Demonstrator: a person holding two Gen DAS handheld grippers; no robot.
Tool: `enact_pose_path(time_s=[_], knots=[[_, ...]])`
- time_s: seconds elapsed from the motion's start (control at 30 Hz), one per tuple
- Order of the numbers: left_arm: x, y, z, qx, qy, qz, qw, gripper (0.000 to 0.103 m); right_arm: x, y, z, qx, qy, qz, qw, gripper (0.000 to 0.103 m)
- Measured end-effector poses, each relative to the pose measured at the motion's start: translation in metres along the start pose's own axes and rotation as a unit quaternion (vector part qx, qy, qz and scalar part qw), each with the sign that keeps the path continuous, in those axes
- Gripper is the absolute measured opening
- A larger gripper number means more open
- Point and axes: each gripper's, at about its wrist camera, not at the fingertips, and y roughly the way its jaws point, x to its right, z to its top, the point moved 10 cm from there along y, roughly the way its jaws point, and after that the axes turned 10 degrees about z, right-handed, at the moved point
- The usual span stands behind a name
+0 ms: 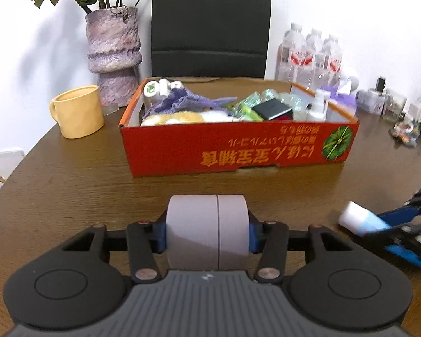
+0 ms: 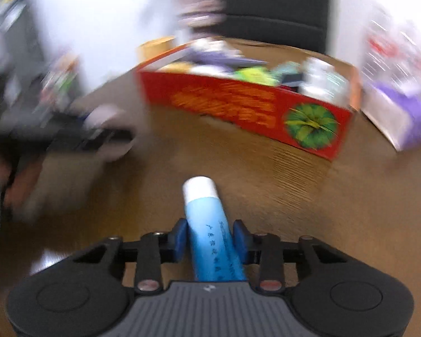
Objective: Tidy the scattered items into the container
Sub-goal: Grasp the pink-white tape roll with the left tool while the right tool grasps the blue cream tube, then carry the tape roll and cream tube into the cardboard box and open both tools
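My left gripper (image 1: 207, 234) is shut on a pale lilac roll (image 1: 207, 230) of two joined halves, held above the brown table with the blue pads pressing on both ends. The red cardboard box (image 1: 233, 146) lies straight ahead, holding a purple cloth, a plush toy, green packets, a black case and white bottles. My right gripper (image 2: 210, 241) is shut on a light-blue tube with a white cap (image 2: 207, 224), whose cap points toward the box (image 2: 238, 106). In the left wrist view that tube (image 1: 359, 219) and the right gripper (image 1: 401, 224) show at the right edge.
A yellow mug (image 1: 77, 111) and a lilac vase (image 1: 113, 56) with dried roses stand left of the box. A black chair back (image 1: 210, 25) is behind it. Water bottles (image 1: 311, 56), a purple tissue pack (image 1: 341, 98) and small glass jars (image 1: 393, 106) crowd the right.
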Motion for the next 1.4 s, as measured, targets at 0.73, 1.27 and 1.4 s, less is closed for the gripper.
enact_pose_path(time_s=[0.73, 1.27, 1.4], knots=[[0.023, 0.058, 0.177, 0.032, -0.041, -0.048, 0.9975, 0.051, 0.026, -0.066, 0.252, 0.231, -0.099, -0.118, 0.961, 0.03], [0.041, 0.136, 0.162, -0.048, -0.049, -0.059, 0.9959, 0.051, 0.112, 0.081, 0.274, 0.015, -0.017, -0.008, 1.0, 0.068], [0.058, 0.146, 0.177, -0.06, -0.049, -0.068, 0.9947, 0.051, 0.139, 0.058, 0.27, 0.024, 0.043, -0.032, 0.998, 0.069]])
